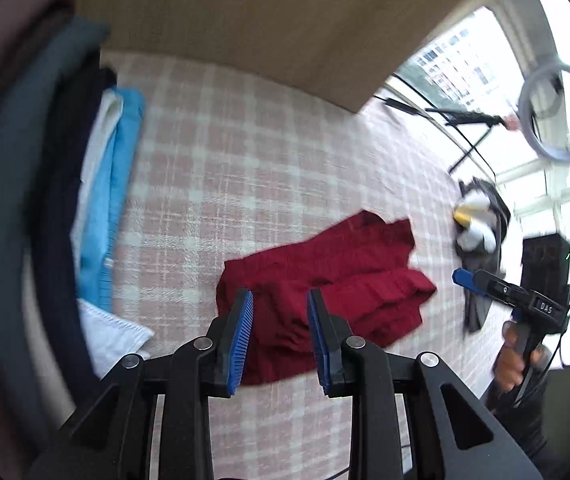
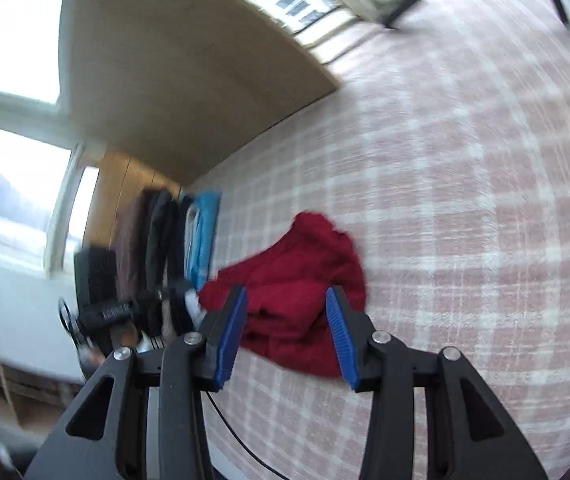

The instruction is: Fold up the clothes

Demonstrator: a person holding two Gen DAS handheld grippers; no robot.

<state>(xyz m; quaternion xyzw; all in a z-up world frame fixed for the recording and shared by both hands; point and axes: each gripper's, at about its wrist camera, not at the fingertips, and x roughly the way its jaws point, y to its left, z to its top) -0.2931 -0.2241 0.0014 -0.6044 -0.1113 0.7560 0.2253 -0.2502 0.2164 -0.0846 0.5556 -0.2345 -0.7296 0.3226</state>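
A dark red garment (image 1: 325,292) lies crumpled on the pink checked bed cover (image 1: 245,168). My left gripper (image 1: 280,296) is open and empty, just above the garment's near edge. In the right wrist view the same red garment (image 2: 305,280) lies ahead, and my right gripper (image 2: 287,294) is open and empty above its near edge. The right gripper (image 1: 461,277) also shows at the right of the left wrist view, held in a hand. The left gripper (image 2: 173,292) shows blurred at the left of the right wrist view.
A stack of folded clothes, dark, white and light blue (image 1: 113,184), lines the left side of the bed; it also shows in the right wrist view (image 2: 201,236). A wooden headboard (image 1: 245,20) is behind. A dark bag with white items (image 1: 481,220), a ring light (image 1: 561,112) and windows are at right.
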